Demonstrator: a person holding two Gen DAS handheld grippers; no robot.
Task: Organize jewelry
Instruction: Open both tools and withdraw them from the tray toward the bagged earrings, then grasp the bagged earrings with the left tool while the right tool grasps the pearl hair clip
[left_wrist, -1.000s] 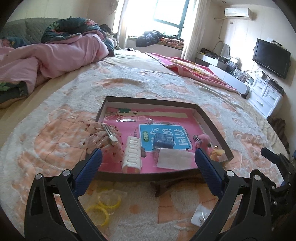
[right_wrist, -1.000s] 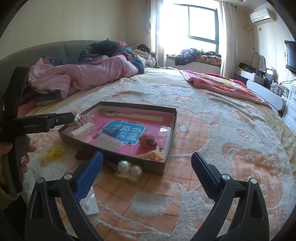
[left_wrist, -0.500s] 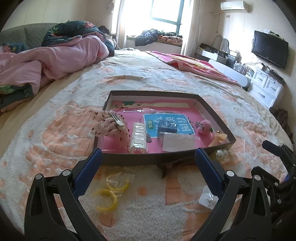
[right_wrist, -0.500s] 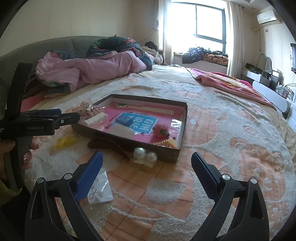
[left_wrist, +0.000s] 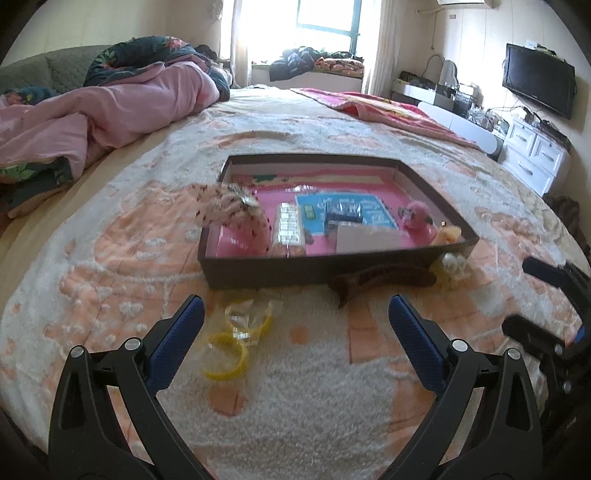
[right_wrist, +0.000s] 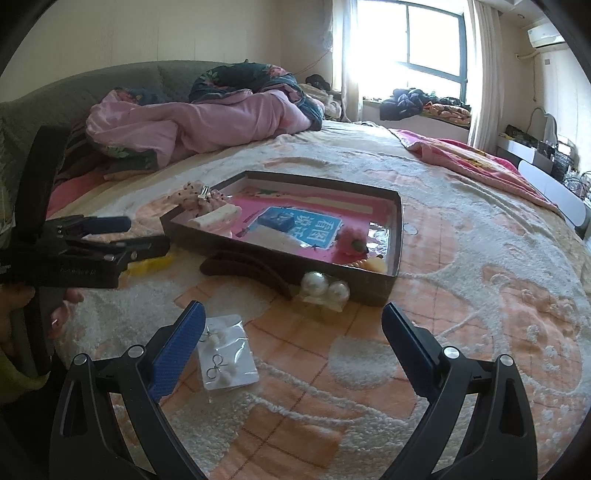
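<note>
A dark shallow box with a pink floor sits on the bed and holds a dotted scrunchie, a white hair claw, a blue card and a pink fluffy clip. In front of it lie yellow bangles in a clear bag, a brown hair clip and two large pearls. A clear bag of earrings lies by the left finger of my right gripper. My left gripper is open and empty above the blanket, near the bangles. My right gripper is open and empty too.
The bed has a fuzzy peach and white blanket. A pink quilt is piled at the far left. A TV and white drawers stand at the right. The left gripper and a hand show in the right wrist view.
Both grippers have pulled back from the box toward the near edge of the bed. The box now looks farther away, and the earring bag has come into the right wrist view.
</note>
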